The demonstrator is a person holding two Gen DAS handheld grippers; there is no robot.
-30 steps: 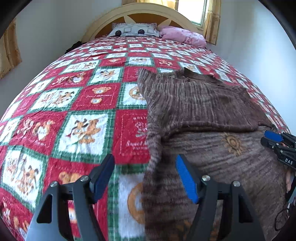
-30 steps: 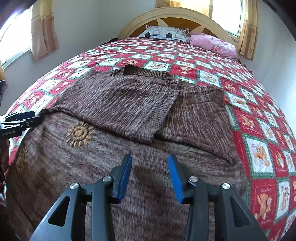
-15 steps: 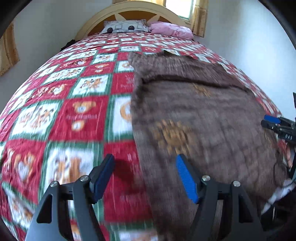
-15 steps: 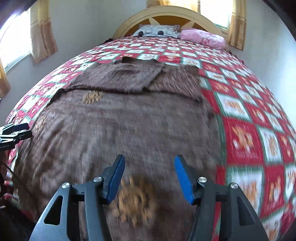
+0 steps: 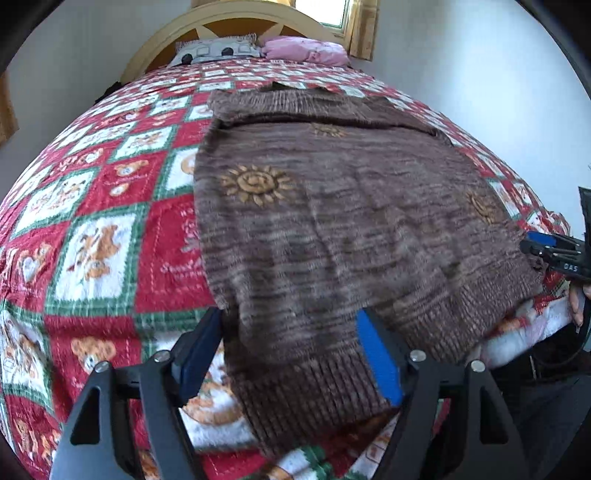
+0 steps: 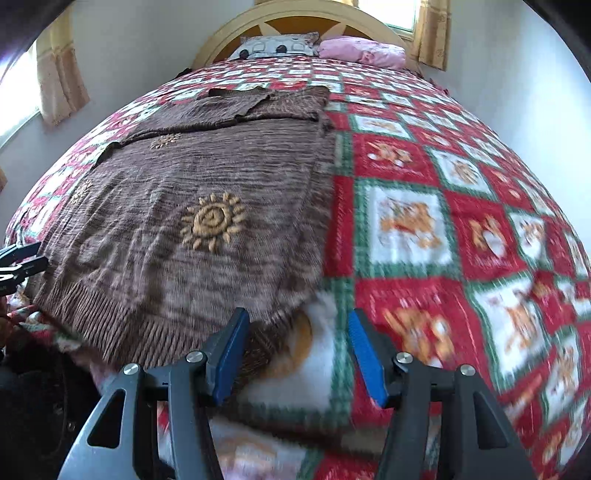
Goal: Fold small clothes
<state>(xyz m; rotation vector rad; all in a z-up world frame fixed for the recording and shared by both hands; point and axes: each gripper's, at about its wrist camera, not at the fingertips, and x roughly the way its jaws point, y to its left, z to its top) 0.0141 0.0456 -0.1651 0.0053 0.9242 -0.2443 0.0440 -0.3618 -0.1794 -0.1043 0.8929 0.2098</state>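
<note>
A brown knitted sweater [image 5: 332, 206] with orange sun motifs lies flat on the bed, sleeves folded across its upper part; it also shows in the right wrist view [image 6: 192, 221]. My left gripper [image 5: 291, 354] is open, its jaws either side of the sweater's left hem corner. My right gripper [image 6: 295, 350] is open at the right hem corner, the ribbed hem by its left finger [image 6: 231, 350]. The right gripper also shows at the right edge of the left wrist view [image 5: 554, 251]. Neither holds anything.
The bed carries a red, green and white teddy-bear quilt [image 6: 443, 221]. A patterned pillow [image 5: 214, 50] and a pink pillow [image 5: 306, 51] lie by the cream headboard [image 6: 306, 18]. Curtained windows are behind and at left. The bed's near edge is under both grippers.
Both grippers have pulled back from over the sweater's middle to its bottom hem at the near edge of the bed. Both stayed open.
</note>
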